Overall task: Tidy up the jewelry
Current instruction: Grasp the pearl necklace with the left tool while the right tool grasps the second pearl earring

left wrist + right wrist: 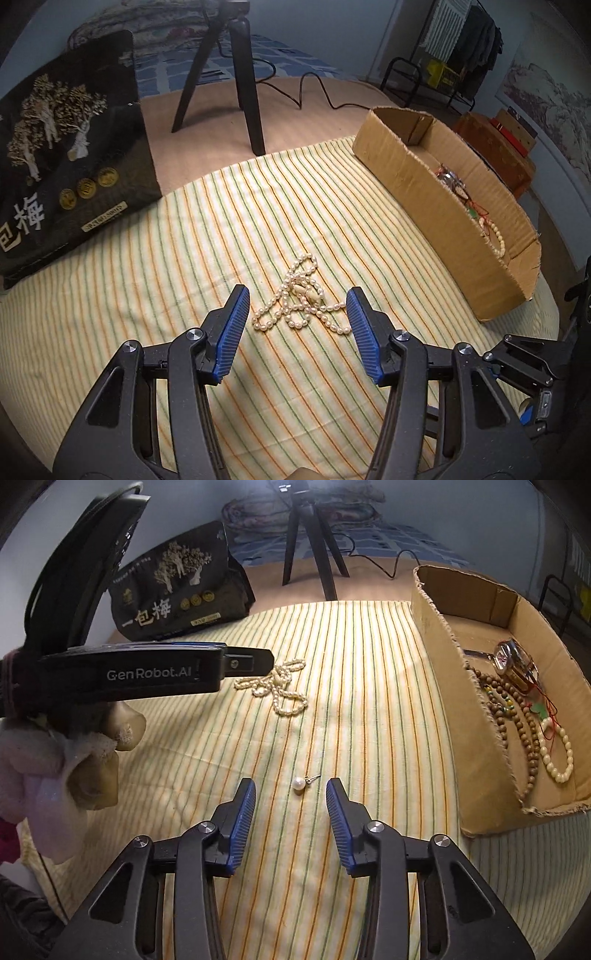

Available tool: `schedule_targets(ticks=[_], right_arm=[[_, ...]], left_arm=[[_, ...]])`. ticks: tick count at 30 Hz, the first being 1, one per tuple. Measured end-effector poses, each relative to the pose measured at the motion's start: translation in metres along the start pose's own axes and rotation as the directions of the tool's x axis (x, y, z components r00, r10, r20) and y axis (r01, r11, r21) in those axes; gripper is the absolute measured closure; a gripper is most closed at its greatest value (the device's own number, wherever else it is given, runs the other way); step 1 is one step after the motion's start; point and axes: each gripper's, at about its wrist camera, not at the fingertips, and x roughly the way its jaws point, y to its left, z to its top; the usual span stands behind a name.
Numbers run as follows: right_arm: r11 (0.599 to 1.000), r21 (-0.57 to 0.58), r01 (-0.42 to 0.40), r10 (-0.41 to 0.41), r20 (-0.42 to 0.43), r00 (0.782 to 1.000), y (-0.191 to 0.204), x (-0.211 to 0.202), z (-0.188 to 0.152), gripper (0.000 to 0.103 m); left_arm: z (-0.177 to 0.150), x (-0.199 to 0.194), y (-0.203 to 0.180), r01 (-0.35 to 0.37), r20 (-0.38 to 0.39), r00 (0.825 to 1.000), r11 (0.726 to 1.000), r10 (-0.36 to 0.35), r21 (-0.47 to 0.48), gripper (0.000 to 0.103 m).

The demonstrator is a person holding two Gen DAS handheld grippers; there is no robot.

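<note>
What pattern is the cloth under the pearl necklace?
The cloth is pale yellow with thin green and orange stripes, clearest in the left wrist view around the pearl necklace.

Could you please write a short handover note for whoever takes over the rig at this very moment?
Left gripper: open, empty, lined up on the pearl necklace, which lies bunched on the striped cloth.
Right gripper: open, empty, lined up on the single pearl earring, which lies loose on the cloth.
Cardboard box, to the right: already holds a wristwatch, wooden bead strands, a cream bead bracelet and a small green pendant on red cord.
Left to do: necklace and earring both still need picking up, presumably for the box.
</note>
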Motion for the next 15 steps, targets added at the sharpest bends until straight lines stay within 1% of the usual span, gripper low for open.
schedule_targets(ticks=[5, 12, 15], right_arm=[[0.999, -0.011, 0.034, -0.034, -0.003, 0.999, 0.002, 0.009, -0.002, 0.068], [0.998, -0.021, 0.057, -0.057, 0.008, 0.998, 0.001, 0.012, 0.0, 0.07], [0.996, -0.039, 0.076, -0.076, 0.009, 0.997, 0.001, 0.012, -0.001, 0.073]], left_arm=[[0.001, 0.012, -0.005, 0.001, -0.014, 1.0, 1.0, -0.001, 0.016, 0.047], [0.001, 0.029, -0.009, -0.031, -0.033, 0.999, 0.999, 0.032, 0.04, 0.047], [0.0, 0.031, -0.009, -0.049, -0.026, 0.998, 0.998, 0.051, 0.05, 0.052]])
